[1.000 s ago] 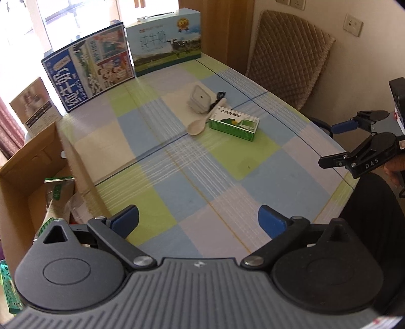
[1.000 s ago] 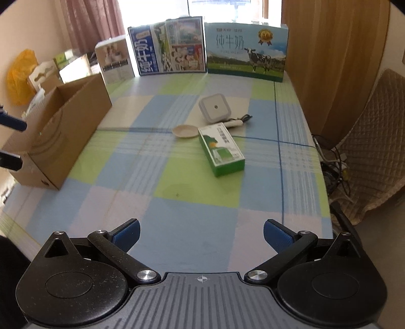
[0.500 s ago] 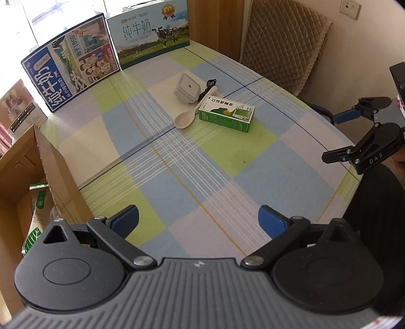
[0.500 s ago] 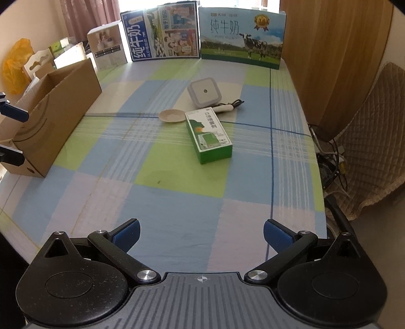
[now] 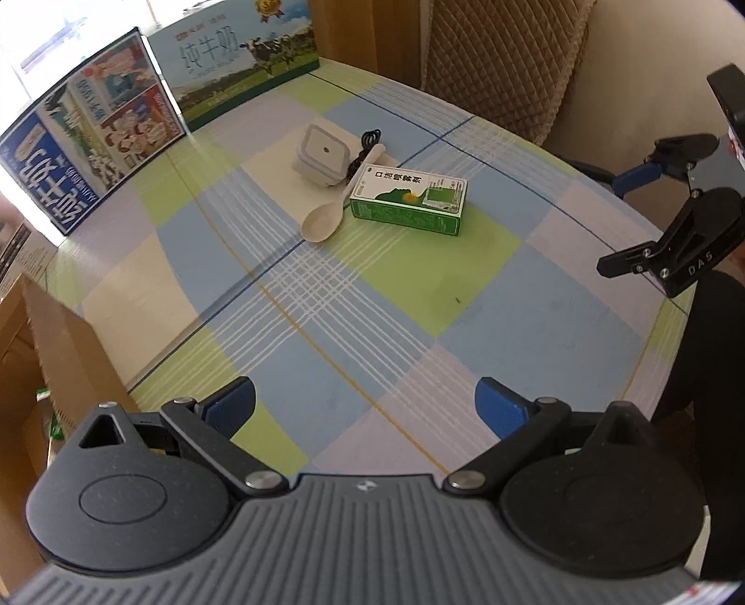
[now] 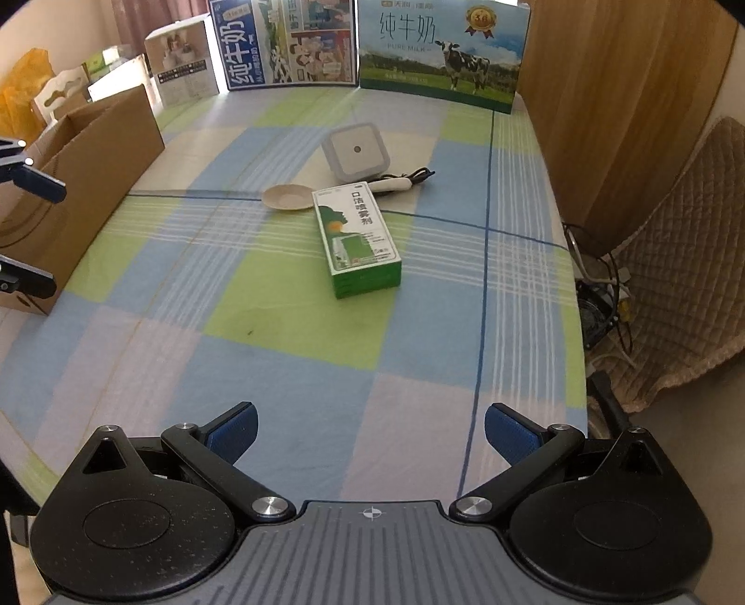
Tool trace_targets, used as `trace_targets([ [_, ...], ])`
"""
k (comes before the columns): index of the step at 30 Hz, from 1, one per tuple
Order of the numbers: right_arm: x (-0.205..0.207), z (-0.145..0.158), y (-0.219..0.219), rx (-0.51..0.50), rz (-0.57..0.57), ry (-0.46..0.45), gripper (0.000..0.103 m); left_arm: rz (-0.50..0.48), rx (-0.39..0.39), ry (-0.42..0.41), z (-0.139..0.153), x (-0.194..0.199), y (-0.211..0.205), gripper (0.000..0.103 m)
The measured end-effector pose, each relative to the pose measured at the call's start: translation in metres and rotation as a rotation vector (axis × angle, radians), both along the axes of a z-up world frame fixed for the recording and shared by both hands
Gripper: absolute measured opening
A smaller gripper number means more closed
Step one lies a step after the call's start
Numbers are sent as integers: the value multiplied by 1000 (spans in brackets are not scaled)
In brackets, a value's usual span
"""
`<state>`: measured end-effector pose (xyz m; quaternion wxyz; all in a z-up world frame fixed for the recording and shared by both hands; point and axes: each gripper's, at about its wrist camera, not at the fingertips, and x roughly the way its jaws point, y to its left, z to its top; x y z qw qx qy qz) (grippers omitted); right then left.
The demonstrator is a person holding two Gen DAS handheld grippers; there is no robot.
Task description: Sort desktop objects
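Observation:
A green and white carton (image 5: pixel 409 201) (image 6: pixel 356 237) lies flat near the middle of the checked tablecloth. Beside it rest a beige spoon (image 5: pixel 322 222) (image 6: pixel 288 197) and a small white square device (image 5: pixel 322 156) (image 6: pixel 356 151) with a black cord. My left gripper (image 5: pixel 365 407) hovers open over the near table edge, well short of these objects, with nothing between its fingers. My right gripper (image 6: pixel 370 430) is also open and empty above the near edge; it also shows at the right of the left wrist view (image 5: pixel 652 214).
An open cardboard box (image 6: pixel 88 172) (image 5: pixel 51 353) stands at the table's left side. Two large milk cartons (image 6: pixel 442 56) (image 6: pixel 284 44) stand upright along the far edge. A quilted chair (image 6: pixel 680 279) sits to the right of the table.
Both grippers have moved forward toward the carton, spoon and device, which now look larger and nearer. Both stayed open.

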<state>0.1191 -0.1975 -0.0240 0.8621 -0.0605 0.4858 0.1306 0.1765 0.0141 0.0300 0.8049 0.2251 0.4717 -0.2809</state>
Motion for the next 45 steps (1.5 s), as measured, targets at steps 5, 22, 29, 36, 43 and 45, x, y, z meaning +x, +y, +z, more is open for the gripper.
trace_targets([
  [5, 21, -3, 3, -9, 53, -21, 101, -27, 24, -12, -10, 19, -11, 99],
  [22, 125, -37, 39, -105, 339, -75, 94, -272, 93, -103, -41, 95, -54, 99],
  [29, 150, -56, 42, -100, 381, -44, 85, -303, 106, -91, -69, 121, -65, 96],
  [36, 164, -63, 51, -120, 399, -30, 75, -323, 107, -85, -89, 139, -71, 93],
  [43, 172, -65, 46, -94, 365, -8, 54, -325, 107, -90, -101, 155, -77, 88],
  [45, 171, -65, 43, -97, 355, -7, 54, -339, 114, -108, -105, 157, -79, 87],
])
